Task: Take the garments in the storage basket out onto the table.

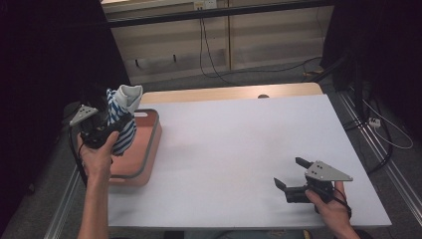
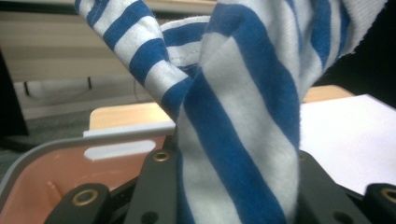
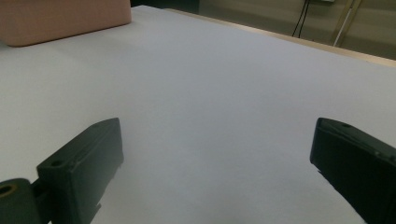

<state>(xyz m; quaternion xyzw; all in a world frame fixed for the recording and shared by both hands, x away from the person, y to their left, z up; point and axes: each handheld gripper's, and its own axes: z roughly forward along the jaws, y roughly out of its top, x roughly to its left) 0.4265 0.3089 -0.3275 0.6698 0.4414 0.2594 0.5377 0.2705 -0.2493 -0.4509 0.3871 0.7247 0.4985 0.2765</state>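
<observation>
The table (image 1: 239, 149), covered in a plain white sheet, takes up most of the high view, and the landmark here is the salmon-pink tub with a grey rim (image 1: 149, 149) that sits at its left edge.

Held above that tub, toward its near-left side, is a bunched blue-and-white striped garment (image 1: 121, 117), lifted clear so that its lower end hangs over the tub's inside. In the left gripper view the cloth (image 2: 233, 140) rises straight up between the two black jaws, which press on it from both sides: the left claw (image 1: 112, 130) is pinching the striped garment, and the tub's rim (image 2: 56, 147) lies just below and behind it.

Well to the right of the tub, near the table's front right corner, the right claw (image 1: 289, 173) rests low over the bare sheet with its jaws spread wide and nothing between them; the right gripper view shows the two jaws far apart over the white surface, with a side of the tub (image 3: 65, 18) in the far corner.

As a judgement, the step in hand is taking the garment out of the tub. The next move likely calls for carrying it rightward from the tub to the open sheet and laying it down, where the spread right claw could catch a free edge to help flatten it. The cloth should clear the tub's rim first, so that no trailing fold snags.
</observation>
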